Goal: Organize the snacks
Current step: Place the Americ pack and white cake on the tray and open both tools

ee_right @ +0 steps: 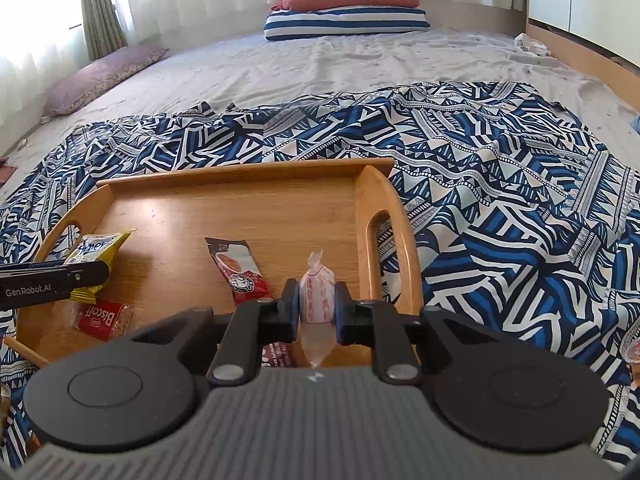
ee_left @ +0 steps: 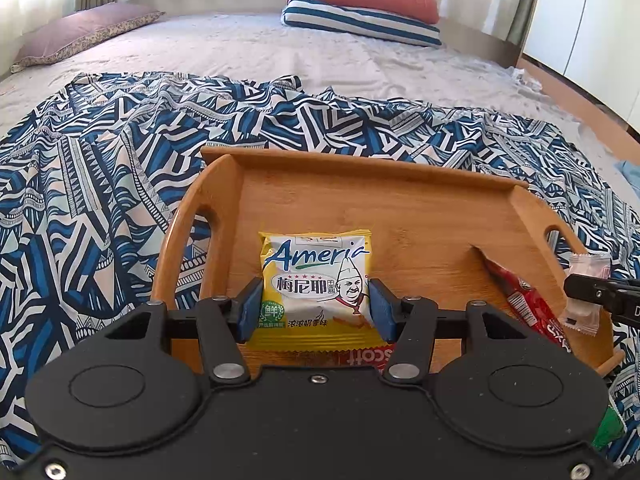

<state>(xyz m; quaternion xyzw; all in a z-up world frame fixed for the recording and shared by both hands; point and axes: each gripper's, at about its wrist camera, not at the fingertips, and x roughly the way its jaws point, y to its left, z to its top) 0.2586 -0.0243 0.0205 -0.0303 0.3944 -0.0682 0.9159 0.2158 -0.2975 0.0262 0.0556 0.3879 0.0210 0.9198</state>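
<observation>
Left wrist view: the left tool (ee_left: 316, 304) grips a yellow cracker packet (ee_left: 316, 280) by its side edges, held over the near left part of the wooden tray (ee_left: 360, 168). Under its lower edge a red Biscoff packet (ee_left: 366, 356) shows. To the right, a red stick packet (ee_left: 528, 304) lies near the right rim. Right wrist view: the right tool (ee_right: 317, 306) is nearly closed, pinching a small white candy (ee_right: 317, 292) just inside the tray's right handle wall. The tray's far half is bare wood.
</observation>
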